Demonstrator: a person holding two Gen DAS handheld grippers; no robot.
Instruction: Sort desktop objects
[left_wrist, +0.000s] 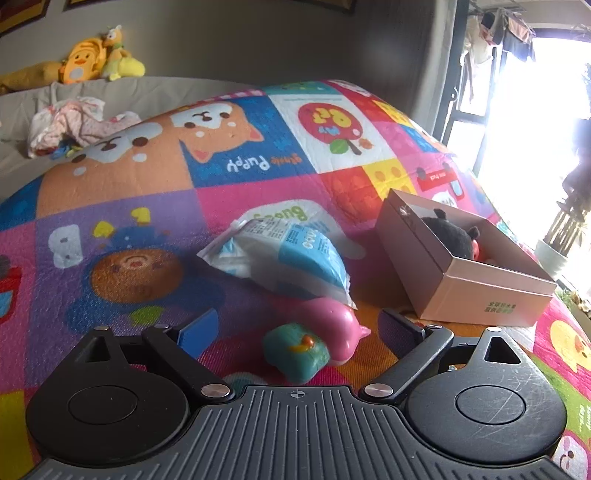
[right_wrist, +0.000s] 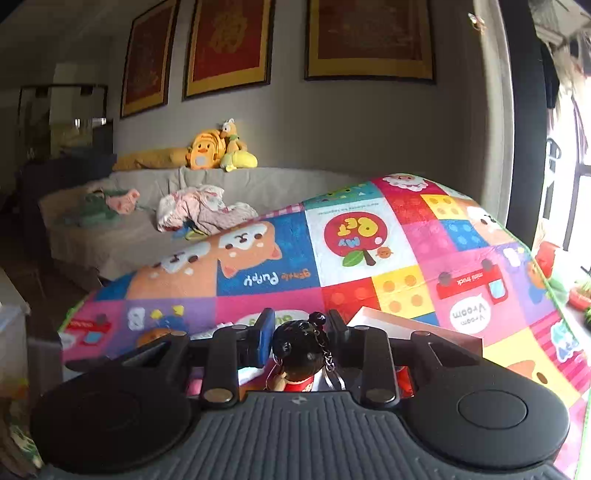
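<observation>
Your left gripper (left_wrist: 295, 328) stands spread over two small toys; your right gripper (right_wrist: 301, 334) is pinching a doll figure.

On the left wrist view your jaws are wide apart, nothing pressed between them: the teal toy (left_wrist: 295, 350) and the pink toy (left_wrist: 338, 328) lie touching each other on the patterned play mat (left_wrist: 147, 206), in the gap ahead of the fingers. A white and blue packet (left_wrist: 284, 258) lies just beyond the pink toy. To the right, an open cardboard box (left_wrist: 476, 291) sits on the mat with a black plush item (left_wrist: 450, 234) inside. On the right wrist view your fingers are closed on the black-haired doll figure (right_wrist: 301, 347), held above the mat, its red clothing showing below. The pale box rim (right_wrist: 406, 325) shows just behind the right finger.
</observation>
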